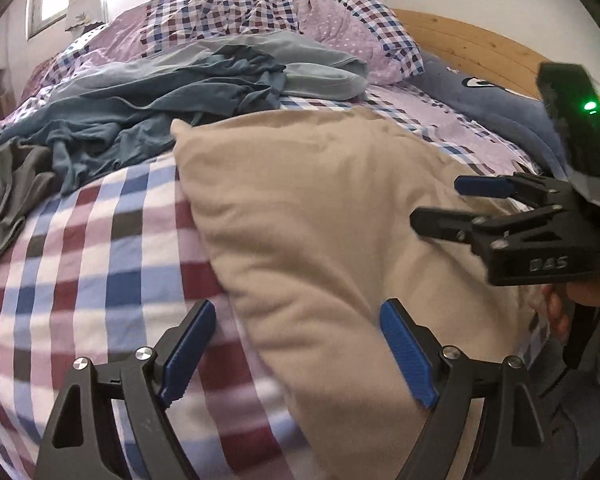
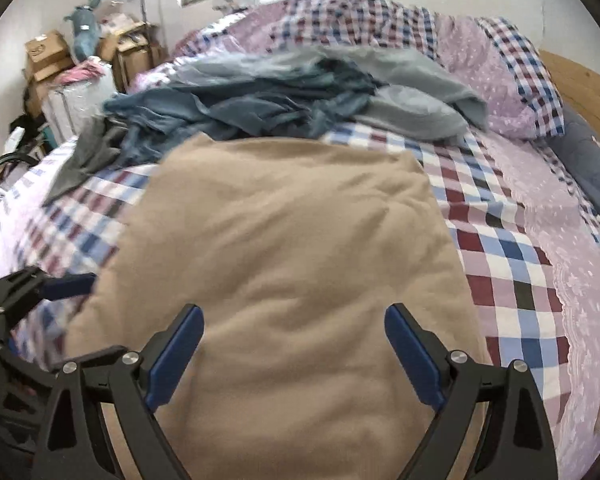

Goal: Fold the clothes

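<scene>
Lying under both wide-open, empty tools (image 1: 296, 354) (image 2: 294, 356): tan garment (image 2: 292, 240) on checked bedspread (image 2: 500, 248).

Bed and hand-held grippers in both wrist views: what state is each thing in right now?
Tan garment: spread flat on the bed, not held.
Blue clothes pile: crumpled, unfolded.
Grey garment: crumpled beside the pile.
Checked bedcover: spread out, bunched at the far end.
Left hand-held gripper: open, empty.
Right hand-held gripper: open, empty.
</scene>
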Demonstrator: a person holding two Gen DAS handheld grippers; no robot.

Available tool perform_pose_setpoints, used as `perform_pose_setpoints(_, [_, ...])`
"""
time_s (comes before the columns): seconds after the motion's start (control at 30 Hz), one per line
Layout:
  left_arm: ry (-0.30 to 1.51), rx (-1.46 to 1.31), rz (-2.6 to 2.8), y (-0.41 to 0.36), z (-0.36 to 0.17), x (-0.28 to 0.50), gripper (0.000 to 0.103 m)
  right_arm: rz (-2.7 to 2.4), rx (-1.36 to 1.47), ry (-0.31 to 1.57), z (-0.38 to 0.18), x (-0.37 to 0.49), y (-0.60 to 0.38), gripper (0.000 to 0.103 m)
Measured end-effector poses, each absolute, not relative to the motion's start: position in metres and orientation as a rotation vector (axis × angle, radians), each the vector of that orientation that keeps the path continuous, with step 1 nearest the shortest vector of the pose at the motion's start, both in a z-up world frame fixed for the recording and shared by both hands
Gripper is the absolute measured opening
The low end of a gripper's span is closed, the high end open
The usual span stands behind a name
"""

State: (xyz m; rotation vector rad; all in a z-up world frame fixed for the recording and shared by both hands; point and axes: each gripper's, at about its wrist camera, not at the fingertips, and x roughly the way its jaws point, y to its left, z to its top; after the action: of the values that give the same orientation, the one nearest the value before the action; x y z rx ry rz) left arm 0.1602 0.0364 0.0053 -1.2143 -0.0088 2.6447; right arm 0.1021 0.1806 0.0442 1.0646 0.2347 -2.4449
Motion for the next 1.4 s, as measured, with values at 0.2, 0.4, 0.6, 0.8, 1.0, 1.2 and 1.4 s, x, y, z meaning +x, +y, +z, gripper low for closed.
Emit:
perform_pose_setpoints(0.2, [-0.125, -1.245, 2.626, 0.029, 0.005, 0.183, 0.087, -2.447, 1.03, 0.233, 0.052, 0.132, 0.179, 0.095])
perform_pose_setpoints(0.4, [-0.152, -1.256, 2.615, 0.032, 0.003, 0.206, 0.087, -2.431, 1.076, 0.284, 0.042, 0.15, 0.184, 0.095])
perform_pose_setpoints(0.6, [-0.132, -1.29, 2.596, 0.038, -0.002, 0.222, 0.087, -2.428, 1.13, 0.296, 0.031, 0.157, 0.197, 0.095])
perform_pose_setpoints(0.8, [-0.335, -1.375, 2.482, 0.029, -0.012, 0.228, 0.087, -2.458, 1.189, 0.37, 0.023, 0.169, 0.205, 0.095])
perform_pose_setpoints(1.0, [-0.855, -1.374, 2.274, -0.008, -0.022, 0.225, 0.087, -2.479, 1.221, 0.378, 0.022, 0.184, 0.215, 0.094])
perform_pose_setpoints(1.2, [-1.242, -1.374, 2.09, -0.029, -0.046, 0.228, 0.087, -2.532, 1.101, 0.361, 0.044, 0.214, 0.22, 0.094])
perform_pose_setpoints(1.4, [-1.422, -1.41, 1.93, -0.027, -0.064, 0.235, 0.087, -2.508, 0.868, 0.465, 0.064, 0.252, 0.196, 0.094])
